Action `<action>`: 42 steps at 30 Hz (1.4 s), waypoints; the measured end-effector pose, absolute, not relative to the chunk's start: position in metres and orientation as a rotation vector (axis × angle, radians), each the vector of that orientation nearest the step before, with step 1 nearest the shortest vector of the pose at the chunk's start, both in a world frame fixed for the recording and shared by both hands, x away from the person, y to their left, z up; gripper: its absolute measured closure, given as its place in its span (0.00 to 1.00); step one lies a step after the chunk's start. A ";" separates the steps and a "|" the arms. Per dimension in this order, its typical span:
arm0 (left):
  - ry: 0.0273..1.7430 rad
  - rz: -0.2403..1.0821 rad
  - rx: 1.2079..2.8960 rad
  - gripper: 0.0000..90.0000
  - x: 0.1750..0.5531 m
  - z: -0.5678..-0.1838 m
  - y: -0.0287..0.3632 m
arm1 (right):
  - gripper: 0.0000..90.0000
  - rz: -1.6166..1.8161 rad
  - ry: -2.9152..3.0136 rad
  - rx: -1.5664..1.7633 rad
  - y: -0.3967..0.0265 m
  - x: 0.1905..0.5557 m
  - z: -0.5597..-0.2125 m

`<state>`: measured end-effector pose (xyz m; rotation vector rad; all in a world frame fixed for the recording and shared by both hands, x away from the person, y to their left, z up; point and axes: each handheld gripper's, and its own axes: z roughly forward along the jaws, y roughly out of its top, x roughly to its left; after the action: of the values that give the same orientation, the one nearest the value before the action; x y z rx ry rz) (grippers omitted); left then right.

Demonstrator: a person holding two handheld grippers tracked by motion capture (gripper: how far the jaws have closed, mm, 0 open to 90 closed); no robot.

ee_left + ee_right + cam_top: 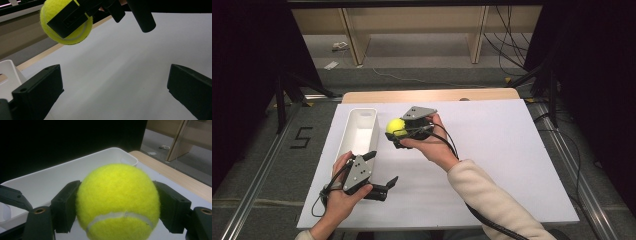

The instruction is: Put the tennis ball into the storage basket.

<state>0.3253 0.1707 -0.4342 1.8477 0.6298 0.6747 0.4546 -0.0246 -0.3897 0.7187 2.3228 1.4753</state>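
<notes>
A yellow tennis ball (395, 127) (117, 202) is held in the air, with my right gripper (398, 131) (117, 207) shut on it from both sides. It hangs just right of a long white bin (359, 131) (57, 177), which looks empty inside. From the left gripper view the ball (63, 23) appears up at the top left, clamped in the other gripper. My left gripper (384, 170) (115, 87) stands open near the table's front, its jaws spread wide with nothing between them, just below the bin's near end.
A white sheet (492, 150) covers the table, with a strip of bare wood (432, 95) along the far edge. Cables trail from both grippers. Beyond the table are wooden furniture legs (354, 40) and floor cables.
</notes>
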 end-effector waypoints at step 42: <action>0.631 0.657 1.850 0.00 0.324 -0.435 0.170 | 0.30 1.486 2.317 0.724 -0.012 0.466 -0.379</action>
<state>0.3245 0.1697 -0.4349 1.8504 0.6307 0.6565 0.4656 -0.0116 -0.3795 0.7236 2.3171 1.4863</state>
